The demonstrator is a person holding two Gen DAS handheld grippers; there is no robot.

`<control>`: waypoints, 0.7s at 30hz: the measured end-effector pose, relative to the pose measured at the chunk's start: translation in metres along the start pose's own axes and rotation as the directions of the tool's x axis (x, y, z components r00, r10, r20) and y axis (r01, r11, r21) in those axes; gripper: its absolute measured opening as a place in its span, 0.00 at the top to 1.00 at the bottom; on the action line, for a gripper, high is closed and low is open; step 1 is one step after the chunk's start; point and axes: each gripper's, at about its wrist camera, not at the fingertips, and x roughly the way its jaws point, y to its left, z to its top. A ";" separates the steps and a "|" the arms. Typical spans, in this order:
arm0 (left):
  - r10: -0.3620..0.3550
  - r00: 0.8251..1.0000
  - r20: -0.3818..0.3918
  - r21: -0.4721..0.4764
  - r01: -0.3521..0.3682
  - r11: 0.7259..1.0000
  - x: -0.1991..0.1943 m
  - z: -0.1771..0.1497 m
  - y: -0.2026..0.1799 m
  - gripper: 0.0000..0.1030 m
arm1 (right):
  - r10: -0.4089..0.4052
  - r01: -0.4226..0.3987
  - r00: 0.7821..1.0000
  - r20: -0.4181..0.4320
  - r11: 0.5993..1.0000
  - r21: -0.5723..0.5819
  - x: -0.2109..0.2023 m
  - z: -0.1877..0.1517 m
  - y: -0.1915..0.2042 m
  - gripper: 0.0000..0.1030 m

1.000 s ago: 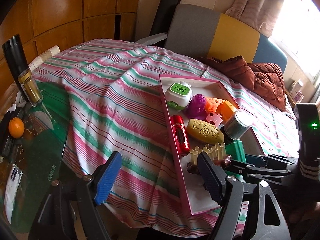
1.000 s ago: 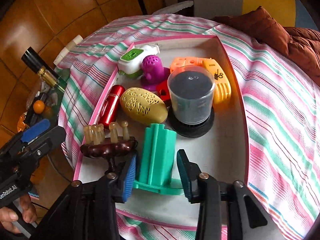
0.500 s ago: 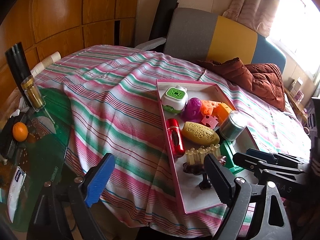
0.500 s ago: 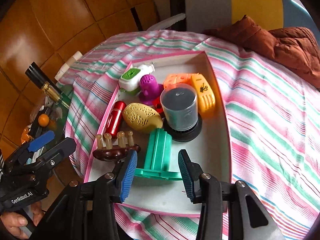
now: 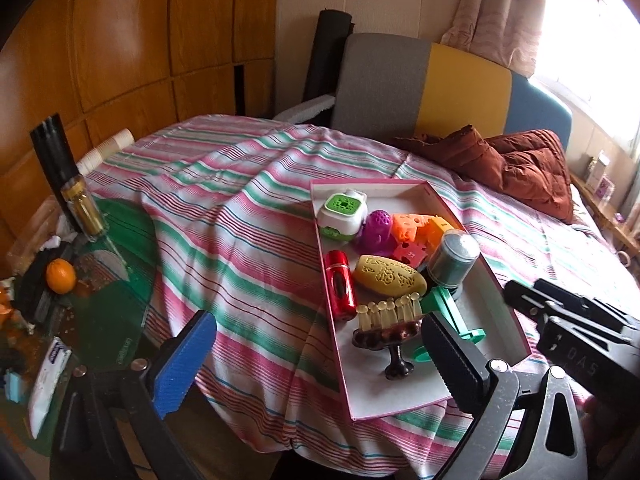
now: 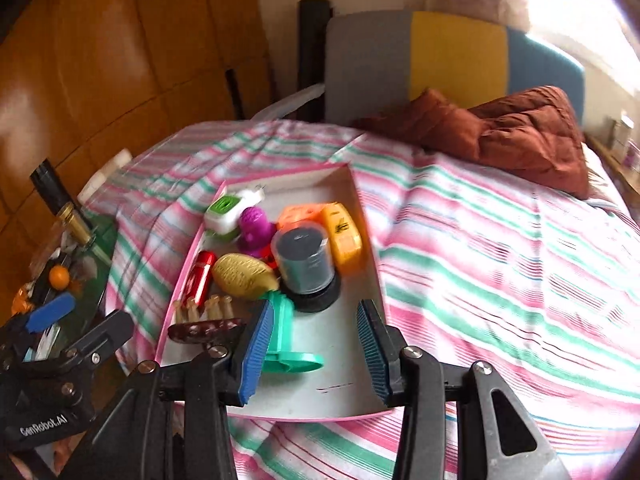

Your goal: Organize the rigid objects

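A pink-rimmed white tray (image 5: 508,300) (image 6: 348,380) lies on the striped bedspread. It holds a green-white box (image 5: 344,216), a purple toy (image 5: 378,230), orange cheese blocks (image 5: 416,226), a red tube (image 5: 340,284), a yellow oval (image 5: 386,278) (image 6: 244,276), a grey canister (image 5: 452,258) (image 6: 306,260), a brown pronged massager (image 5: 390,328) (image 6: 206,324) and a teal holder (image 6: 286,340). My right gripper (image 6: 312,354) is open and empty above the tray's near end. My left gripper (image 5: 316,360) is open and empty at the bed's near left edge.
A glass side table (image 5: 112,320) at left carries a dark bottle (image 5: 66,184), an orange (image 5: 60,276) and clutter. A brown quilted jacket (image 5: 516,164) lies at the bed's far right. A grey, yellow and blue headboard (image 5: 420,84) stands behind.
My right gripper has let go of the teal holder, opened wide and pulled back and up from the tray. My left gripper has also drawn back.
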 end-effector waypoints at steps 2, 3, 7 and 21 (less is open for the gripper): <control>0.017 1.000 0.015 0.014 -0.017 1.000 -0.004 -0.001 -0.005 0.00 | -0.015 0.015 1.000 0.010 1.000 0.019 -0.004 -0.001 -0.004 0.58; 0.018 1.000 0.025 0.015 -0.018 1.000 -0.007 -0.002 -0.006 0.00 | -0.023 0.022 1.000 0.012 0.999 0.027 -0.005 -0.001 -0.006 0.58; 0.023 0.998 0.050 0.001 -0.023 1.000 -0.013 -0.004 -0.008 0.00 | -0.047 0.046 0.999 0.016 0.998 0.035 -0.008 -0.003 -0.012 0.58; 0.052 0.996 0.073 -0.034 -0.050 0.998 -0.022 -0.002 -0.005 0.00 | -0.049 0.049 0.998 0.047 0.999 0.006 -0.018 -0.004 -0.006 0.58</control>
